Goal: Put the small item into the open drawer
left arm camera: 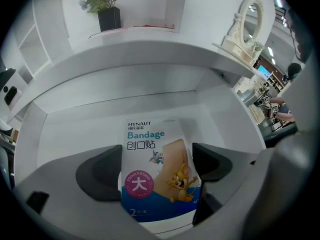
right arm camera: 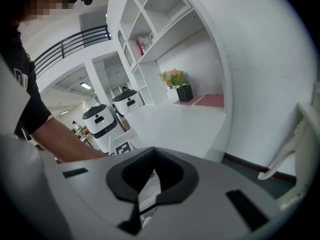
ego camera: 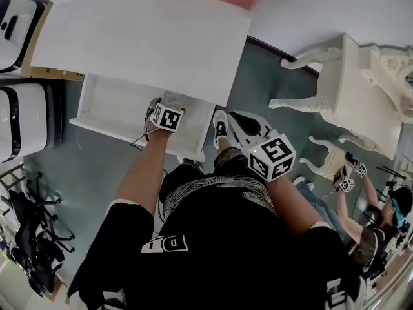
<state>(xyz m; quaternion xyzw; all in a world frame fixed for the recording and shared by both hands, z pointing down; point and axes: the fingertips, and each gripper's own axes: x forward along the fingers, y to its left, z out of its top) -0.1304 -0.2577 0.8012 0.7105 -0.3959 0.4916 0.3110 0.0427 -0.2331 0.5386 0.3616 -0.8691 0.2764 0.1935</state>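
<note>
The placing step is in hand. The left claw (left arm camera: 157, 165) is clamped on the bandage packet (left arm camera: 150, 139), which stands between its jaws at the lower centre of the left gripper view, with the white inside of the open drawer (left arm camera: 75, 119) behind it. Whether the packet touches the drawer floor I cannot tell. The next move, I judge, is to lower it and part the jaws. The right claw (right arm camera: 150, 176), right of centre in the head view, is closed on nothing, well apart from the drawer
</note>
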